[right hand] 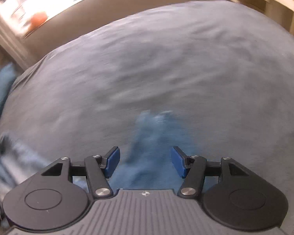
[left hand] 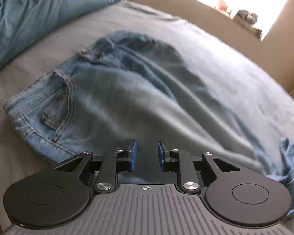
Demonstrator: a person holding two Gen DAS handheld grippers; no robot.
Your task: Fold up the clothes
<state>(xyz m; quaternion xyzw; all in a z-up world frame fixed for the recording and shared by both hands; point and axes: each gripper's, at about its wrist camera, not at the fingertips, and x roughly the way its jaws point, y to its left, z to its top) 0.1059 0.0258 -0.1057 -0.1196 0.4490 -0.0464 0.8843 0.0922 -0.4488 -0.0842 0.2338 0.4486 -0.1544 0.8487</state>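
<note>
A: Left wrist view. What does it show, and how many of each?

B: One pair of blue jeans (left hand: 127,90), lying on one grey bed sheet (left hand: 215,45). The waistband and one front pocket (left hand: 54,105) lie to the left; the legs run off to the right, where a crumpled end (left hand: 292,162) lies at the frame edge. My left gripper (left hand: 147,153) hangs over the denim, its two blue pads (left hand: 133,154) a narrow gap apart, with nothing pinched between them. One teal pillow (left hand: 49,9) lies at the upper left, touching the sheet but apart from the jeans.

A: Right wrist view?

B: The picture is blurred. My right gripper (right hand: 145,161) has its two blue pads (right hand: 112,162) set well apart, wider than the left pair, and they press on nothing. One bunched end of the jeans (right hand: 151,137) lies on the sheet (right hand: 166,58) beyond the gap. One further strip of paler denim (right hand: 19,158) shows at the lower left. One sliver of the pillow (right hand: 0,90) sits at the left edge.

A: Totals?

B: Two grippers, four pads, one garment, one pillow.
</note>
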